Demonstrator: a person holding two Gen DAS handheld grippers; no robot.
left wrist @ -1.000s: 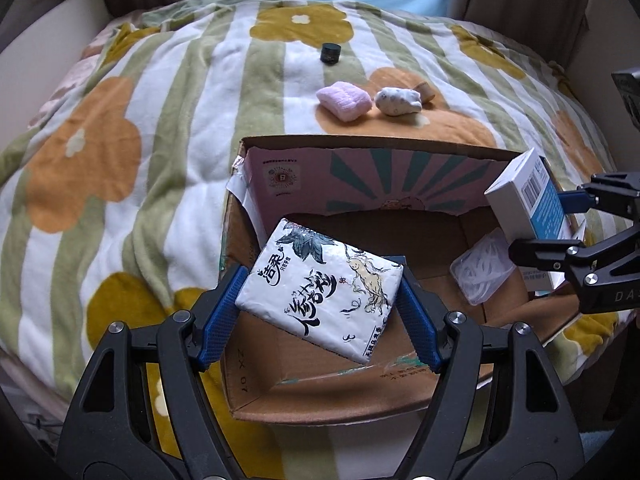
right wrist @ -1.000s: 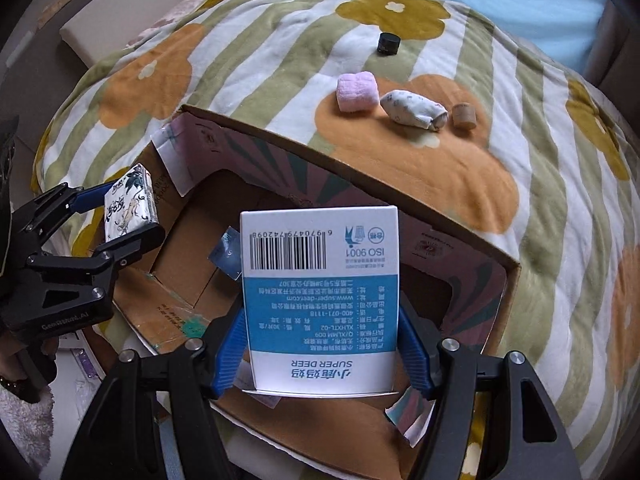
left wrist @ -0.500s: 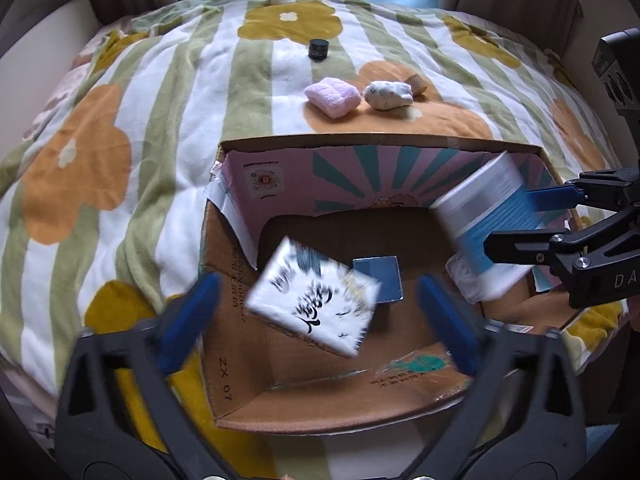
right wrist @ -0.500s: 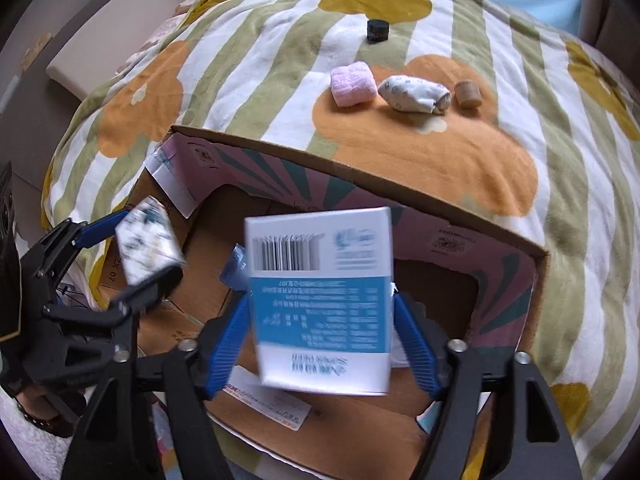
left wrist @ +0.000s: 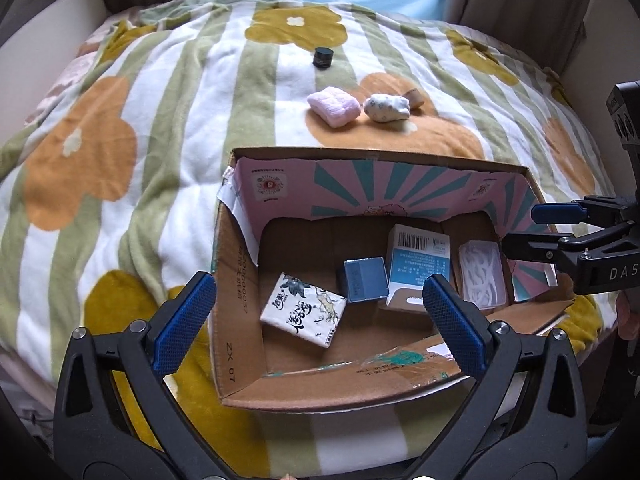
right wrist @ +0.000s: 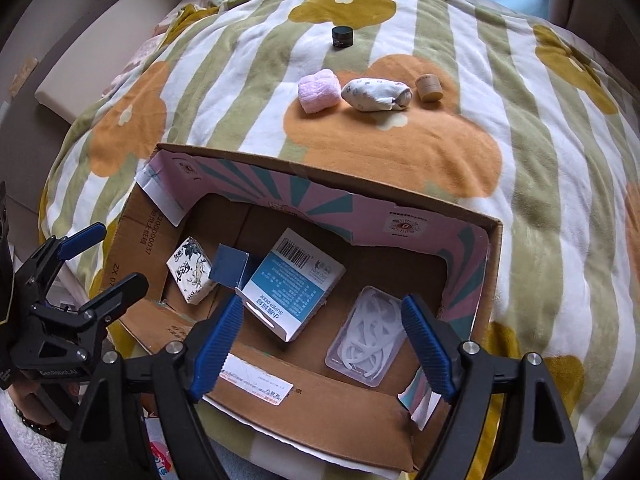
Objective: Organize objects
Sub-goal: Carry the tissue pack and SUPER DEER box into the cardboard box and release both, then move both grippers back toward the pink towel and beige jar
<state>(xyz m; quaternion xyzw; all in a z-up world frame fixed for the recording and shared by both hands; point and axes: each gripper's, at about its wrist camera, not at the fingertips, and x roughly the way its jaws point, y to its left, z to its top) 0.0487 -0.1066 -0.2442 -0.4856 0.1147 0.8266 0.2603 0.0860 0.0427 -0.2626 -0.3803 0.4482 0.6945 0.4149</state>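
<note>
An open cardboard box (left wrist: 240,320) (right wrist: 472,248) sits on a flowered blanket. Inside lie a white tissue pack with ink drawings (left wrist: 303,310) (right wrist: 191,270), a small dark blue box (left wrist: 365,285) (right wrist: 230,266), a blue and white carton (left wrist: 418,264) (right wrist: 296,282) and a clear case of white picks (left wrist: 482,272) (right wrist: 366,338). My left gripper (left wrist: 320,320) is open and empty above the box's near edge. My right gripper (right wrist: 320,344) is open and empty above the box's near right side.
On the blanket beyond the box lie a pink rolled cloth (left wrist: 333,106) (right wrist: 318,91), a white patterned rolled cloth (left wrist: 387,107) (right wrist: 376,95), a small tan jar (right wrist: 429,89) and a small black jar (left wrist: 322,57) (right wrist: 343,37). Curtains hang at the back.
Both grippers opened. The tissue pack dropped from the left gripper and the blue and white carton from the right; both now lie on the box floor.
</note>
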